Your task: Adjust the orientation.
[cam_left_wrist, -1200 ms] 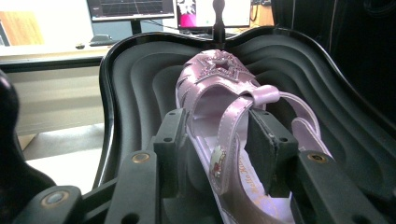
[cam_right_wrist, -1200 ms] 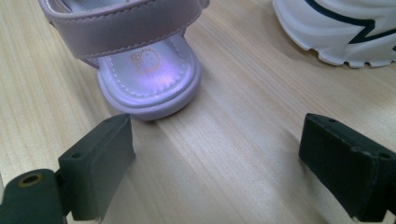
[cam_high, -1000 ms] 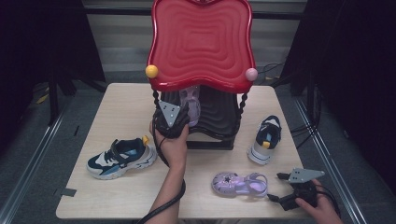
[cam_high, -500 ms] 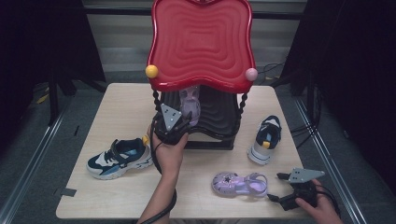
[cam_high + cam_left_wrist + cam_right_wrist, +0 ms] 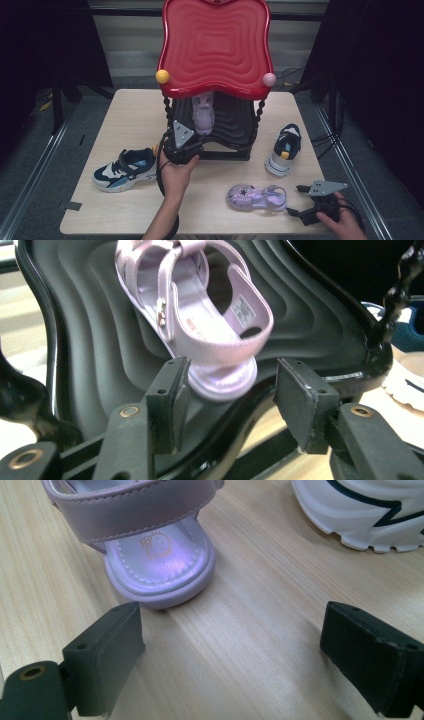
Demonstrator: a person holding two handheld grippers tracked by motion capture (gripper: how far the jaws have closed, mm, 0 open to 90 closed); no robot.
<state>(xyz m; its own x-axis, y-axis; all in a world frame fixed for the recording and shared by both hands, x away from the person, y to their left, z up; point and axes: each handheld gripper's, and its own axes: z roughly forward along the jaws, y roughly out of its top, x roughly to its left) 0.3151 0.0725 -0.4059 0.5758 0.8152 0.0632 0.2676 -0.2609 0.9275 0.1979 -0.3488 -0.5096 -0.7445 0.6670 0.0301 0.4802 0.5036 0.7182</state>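
Resting heel-down on the black lower shelf (image 5: 310,315) of the red-topped rack (image 5: 216,45), at the tabletop's (image 5: 135,107) far middle, the lilac sandal on the shelf (image 5: 192,310) is lying just ahead of the left tongs (image 5: 227,390). Their jaws have just been opening; the pads are standing clear either side of the heel, gripping nothing. It is looking light, with soft straps and a stiffer, smooth sole; the heel rim is probably offering the firmest hold. The right tongs (image 5: 232,655) are gaping near its mate (image 5: 150,545) by the near right edge.
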